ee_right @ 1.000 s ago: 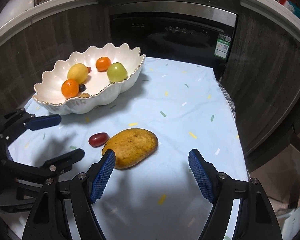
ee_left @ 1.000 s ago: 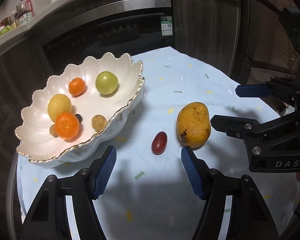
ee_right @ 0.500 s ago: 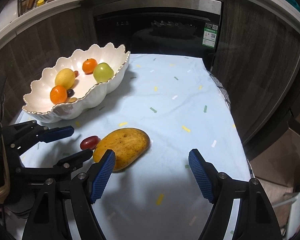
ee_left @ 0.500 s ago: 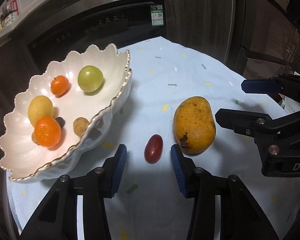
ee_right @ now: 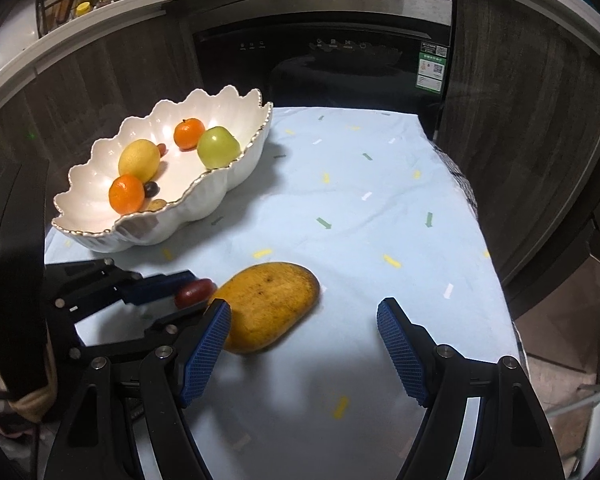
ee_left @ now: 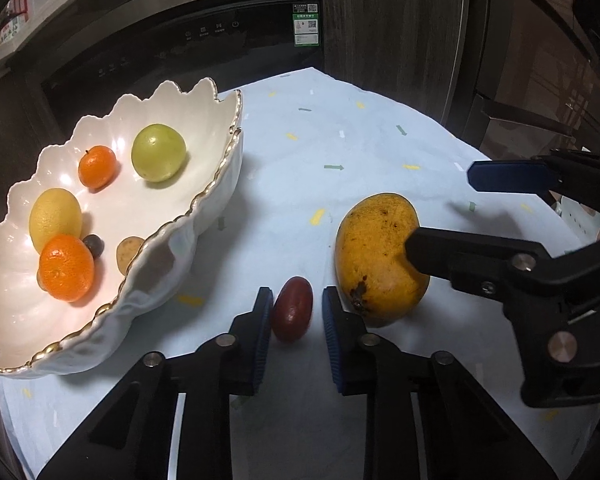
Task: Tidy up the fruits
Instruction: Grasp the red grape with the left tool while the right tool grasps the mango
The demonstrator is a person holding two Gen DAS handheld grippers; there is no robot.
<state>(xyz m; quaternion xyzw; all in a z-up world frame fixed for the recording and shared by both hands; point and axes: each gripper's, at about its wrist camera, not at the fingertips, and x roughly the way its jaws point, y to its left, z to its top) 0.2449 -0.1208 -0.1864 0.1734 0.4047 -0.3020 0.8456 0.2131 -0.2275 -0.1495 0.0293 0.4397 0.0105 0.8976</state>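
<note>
My left tool [ee_left: 293,316] has just been closing, and its blue pads now sit narrow on either side of the small dark red fruit [ee_left: 291,309], which lies on the light blue cloth [ee_left: 340,148] over the counter. The left pad touches the fruit; on the right I see a thin gap, so I cannot tell whether that pad presses yet.

Just to the right of the red fruit lies the yellow-orange mango [ee_left: 380,258], flat on the cloth. My right tool [ee_right: 304,344] hangs wide, nothing between its pads, its left finger just beside the mango's near end.

To the left stands the white scalloped bowl [ee_left: 204,216] with a gold rim. In it are two small oranges [ee_left: 66,267], a lemon [ee_left: 55,218], a green fruit [ee_left: 158,152], a small dark fruit and a small brown one.
</note>
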